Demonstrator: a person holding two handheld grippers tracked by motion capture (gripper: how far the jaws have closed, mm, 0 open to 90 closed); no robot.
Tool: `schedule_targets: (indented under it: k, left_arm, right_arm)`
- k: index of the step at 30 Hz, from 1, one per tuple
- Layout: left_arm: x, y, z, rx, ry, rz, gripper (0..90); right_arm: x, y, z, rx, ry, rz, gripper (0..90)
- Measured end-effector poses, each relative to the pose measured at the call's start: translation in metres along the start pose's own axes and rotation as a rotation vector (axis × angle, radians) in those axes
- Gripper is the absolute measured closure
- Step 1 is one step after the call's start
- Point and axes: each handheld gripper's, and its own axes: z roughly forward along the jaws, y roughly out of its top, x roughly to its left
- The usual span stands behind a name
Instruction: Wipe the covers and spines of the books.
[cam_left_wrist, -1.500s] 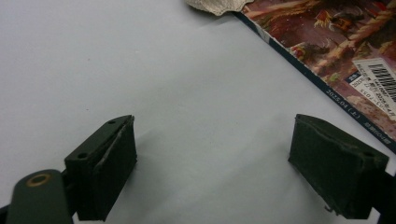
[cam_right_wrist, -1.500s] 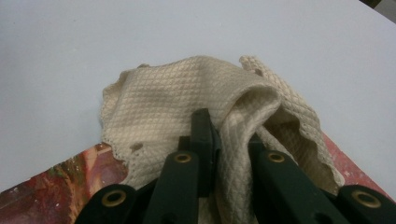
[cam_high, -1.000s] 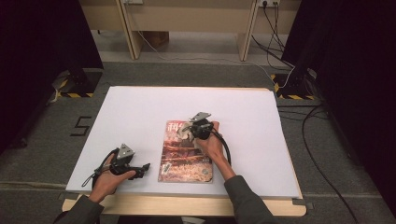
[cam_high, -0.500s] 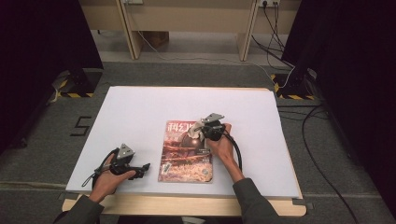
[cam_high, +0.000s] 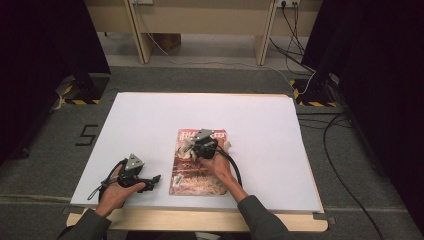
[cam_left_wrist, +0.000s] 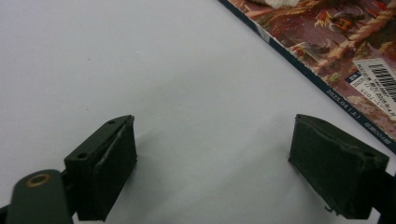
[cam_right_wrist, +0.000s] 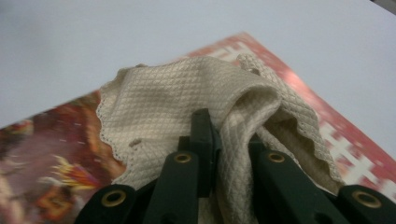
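Magazine (cam_high: 197, 162) long axis runs near-to-far; cloth (cam_right_wrist: 196, 100) bunched atop.

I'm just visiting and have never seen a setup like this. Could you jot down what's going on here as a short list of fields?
Surface: white table
Main item: magazine lying flat, colourful cover up
Cloth: cream quilted cloth on the magazine
Right gripper: shut on the cloth, over the magazine's far end
Left gripper: jaws open, nothing between them, beside the magazine's edge
Likely activity: wiping the magazine cover
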Motion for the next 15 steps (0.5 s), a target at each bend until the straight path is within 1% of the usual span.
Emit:
schedule_targets:
  k: [1, 4, 6, 8, 10, 12, 13, 14, 15]
  left_arm:
    - [0.0, 0.0, 0.0, 0.0, 0.0, 0.0, 13.7]
    - [0.0, 0.0, 0.0, 0.0, 0.0, 0.0, 13.6]
    - [0.0, 0.0, 0.0, 0.0, 0.0, 0.0, 13.6]
    - [0.0, 0.0, 0.0, 0.0, 0.001, 0.0, 13.6]
    - [0.0, 0.0, 0.0, 0.001, 0.001, 0.0, 13.6]
    - [0.0, 0.0, 0.0, 0.0, 0.002, 0.001, 13.7]
    - [0.0, 0.0, 0.0, 0.001, 0.002, 0.001, 13.7]
    - [0.0, 0.0, 0.0, 0.001, 0.002, 0.001, 13.7]
    - [0.0, 0.0, 0.0, 0.001, 0.002, 0.001, 13.7]
  right_arm:
    - [0.004, 0.001, 0.001, -0.007, 0.007, -0.019, 82.4]
    - [0.013, 0.004, 0.003, -0.022, 0.045, -0.028, 82.4]
    - [0.018, 0.005, 0.004, -0.021, 0.05, -0.035, 82.4]
    - [0.022, 0.007, 0.005, -0.027, 0.069, -0.033, 82.5]
    - [0.026, 0.007, 0.006, -0.029, 0.081, -0.044, 82.4]
    - [0.025, 0.007, 0.006, -0.031, 0.082, -0.058, 82.3]
    - [0.025, 0.007, 0.005, -0.026, 0.086, -0.037, 82.3]
    - [0.023, 0.007, 0.005, -0.028, 0.093, -0.029, 82.3]
    - [0.021, 0.006, 0.005, -0.028, 0.087, -0.035, 82.3]
